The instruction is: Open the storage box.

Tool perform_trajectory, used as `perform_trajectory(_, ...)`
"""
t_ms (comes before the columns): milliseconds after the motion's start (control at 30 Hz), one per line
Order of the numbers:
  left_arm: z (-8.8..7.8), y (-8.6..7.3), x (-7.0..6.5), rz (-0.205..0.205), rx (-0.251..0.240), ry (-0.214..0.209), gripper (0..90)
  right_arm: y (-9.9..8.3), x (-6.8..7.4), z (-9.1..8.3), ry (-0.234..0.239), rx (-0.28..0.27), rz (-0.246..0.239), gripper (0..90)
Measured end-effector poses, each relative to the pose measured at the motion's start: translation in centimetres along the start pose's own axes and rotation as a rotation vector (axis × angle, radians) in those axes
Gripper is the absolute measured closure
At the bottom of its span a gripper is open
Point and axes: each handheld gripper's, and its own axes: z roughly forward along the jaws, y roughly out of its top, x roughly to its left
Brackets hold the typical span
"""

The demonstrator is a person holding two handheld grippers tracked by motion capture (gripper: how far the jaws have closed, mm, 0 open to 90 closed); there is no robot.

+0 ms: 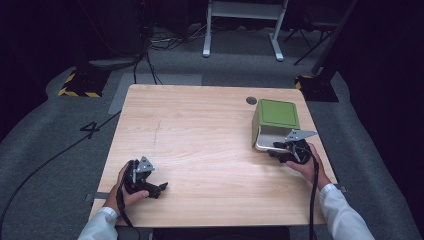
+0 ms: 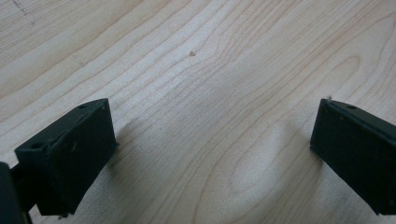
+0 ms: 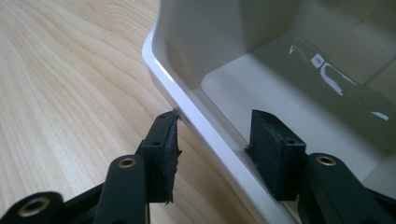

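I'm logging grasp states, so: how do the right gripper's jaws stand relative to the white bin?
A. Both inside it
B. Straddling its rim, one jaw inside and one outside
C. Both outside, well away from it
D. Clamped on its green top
B: in the right gripper view the right gripper has one jaw inside the white bin and one outside its rim.
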Motion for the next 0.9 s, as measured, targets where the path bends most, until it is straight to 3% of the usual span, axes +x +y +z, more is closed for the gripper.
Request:
perform_trajectory(433, 0.0, 0.0, 0.0, -0.001, -0.001, 0.002, 0.4, -1.4, 1.6, -1.3, 0.03, 0.001, -0.056, 54.6)
perform_trajectory(600, 0.0, 0.0, 0.0, -0.001, -0.001, 0.002, 0.4, -1.8, 2.1, -1.6, 0.044, 0.0, -0.055, 54.8)
perform_trajectory(900, 0.0, 0.0, -0.1, -0.005, -0.001, 0.001, 0.4, -2.3, 3.2, -2.3, 0.038, -0.012, -0.078, 58.3)
